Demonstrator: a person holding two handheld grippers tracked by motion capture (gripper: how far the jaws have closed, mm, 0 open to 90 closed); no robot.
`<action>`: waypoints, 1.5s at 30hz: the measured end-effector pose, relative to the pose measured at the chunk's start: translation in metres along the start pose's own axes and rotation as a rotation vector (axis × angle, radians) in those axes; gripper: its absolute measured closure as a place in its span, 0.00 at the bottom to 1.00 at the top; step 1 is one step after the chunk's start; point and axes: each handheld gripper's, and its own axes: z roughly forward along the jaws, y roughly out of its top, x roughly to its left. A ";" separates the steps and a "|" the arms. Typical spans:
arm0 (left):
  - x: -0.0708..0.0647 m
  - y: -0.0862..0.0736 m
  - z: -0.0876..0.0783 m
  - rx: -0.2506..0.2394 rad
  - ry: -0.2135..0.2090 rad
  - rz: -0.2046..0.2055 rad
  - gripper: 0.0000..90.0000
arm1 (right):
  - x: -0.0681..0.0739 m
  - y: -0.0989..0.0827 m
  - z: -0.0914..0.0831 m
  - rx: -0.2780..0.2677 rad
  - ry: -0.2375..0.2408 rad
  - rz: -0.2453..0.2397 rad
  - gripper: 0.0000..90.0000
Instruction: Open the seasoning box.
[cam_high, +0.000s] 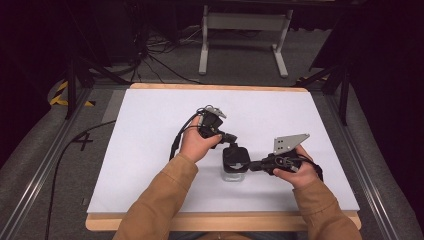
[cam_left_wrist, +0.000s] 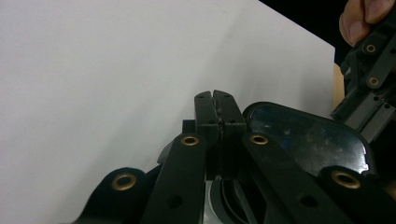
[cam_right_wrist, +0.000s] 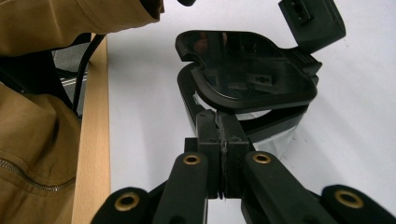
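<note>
A small clear container (cam_high: 234, 175) with a black lid (cam_high: 236, 157) stands mid-table. My left gripper (cam_high: 232, 142) reaches it from the far left, jaws shut, tips at the lid's edge. My right gripper (cam_high: 252, 166) comes in from the right, also shut, tips against the container's side. In the right gripper view the shut jaws (cam_right_wrist: 218, 119) touch the black rim (cam_right_wrist: 187, 93), and the lid (cam_right_wrist: 247, 74) sits tilted above it. In the left gripper view the shut jaws (cam_left_wrist: 215, 95) stand just left of the lid (cam_left_wrist: 303, 135). I cannot tell whether either gripper pinches anything.
The white table top (cam_high: 150, 150) has a wooden front edge (cam_high: 225, 220). Tan sleeves (cam_high: 160, 200) come in from the bottom. Cables and a white frame (cam_high: 245, 30) lie on the floor beyond the table. A metal rail (cam_high: 40, 165) runs along the left.
</note>
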 end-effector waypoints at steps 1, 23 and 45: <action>0.000 0.000 0.000 0.002 0.000 -0.003 1.00 | 0.000 0.000 0.000 -0.001 0.001 -0.003 1.00; -0.069 0.002 -0.074 -0.051 -0.037 0.135 0.96 | 0.005 0.012 -0.002 -0.069 -0.096 -0.012 1.00; -0.076 -0.006 -0.032 0.106 0.050 0.154 0.95 | 0.014 0.021 -0.004 -0.154 -0.202 0.027 1.00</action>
